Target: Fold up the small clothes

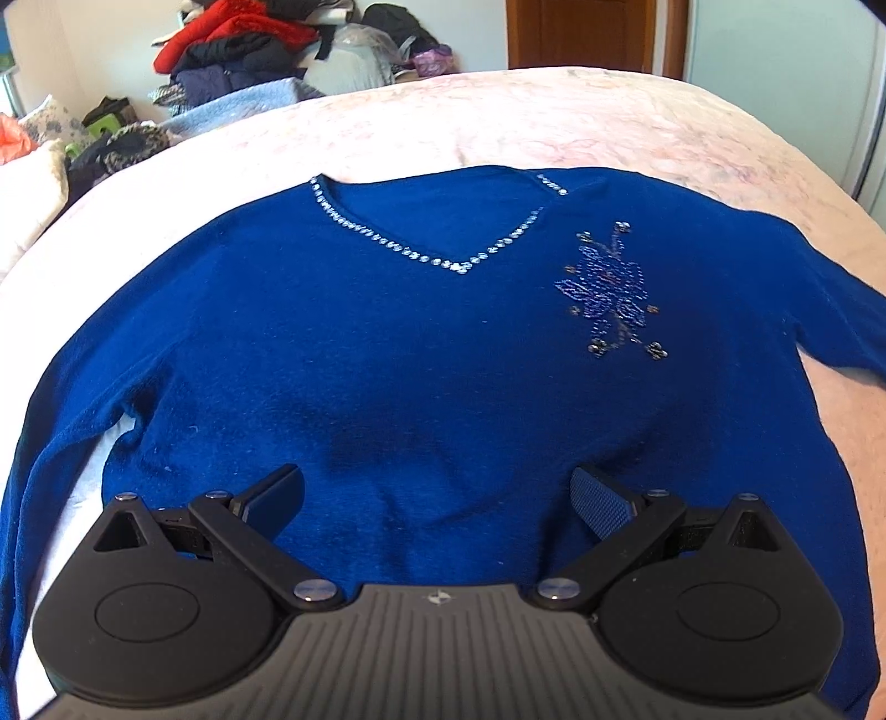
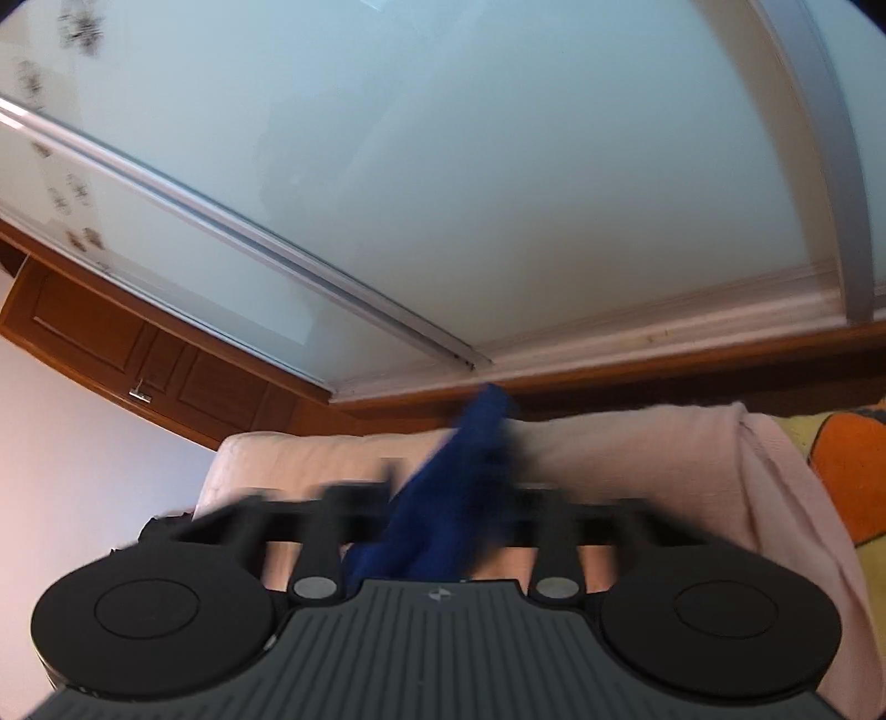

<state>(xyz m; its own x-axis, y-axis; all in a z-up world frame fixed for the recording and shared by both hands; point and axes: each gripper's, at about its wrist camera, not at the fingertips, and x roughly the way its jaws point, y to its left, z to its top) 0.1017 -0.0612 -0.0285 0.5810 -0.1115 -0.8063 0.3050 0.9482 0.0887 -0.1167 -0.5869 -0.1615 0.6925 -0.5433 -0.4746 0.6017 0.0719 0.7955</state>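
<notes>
Right, blue sweater (image 1: 421, 343) is lying face up and mostly flat on the bed (image 1: 609, 122), V-neck away from you, both sleeves trailing off to the sides. Your left claw (image 1: 437, 498) is wide open, holding nothing, hovering over the hem area. Your right claw (image 2: 443, 498) is blurred, but its fingers look pinched together on a bunch of blue fabric (image 2: 459, 476), probably the right sleeve, lifted off the bed. My read: you're on the first fold, sleeve across the chest. Carry it over low and lay it flat across the body before you let go; use the left claw to pin the torso so it doesn't drag. Watch the beaded flower (image 1: 609, 293) and the rhinestone neckline (image 1: 421, 249); they could snag the pads. Clothes pile (image 1: 238, 50) sits beyond the far edge of the bed, well apart, not in your way.
</notes>
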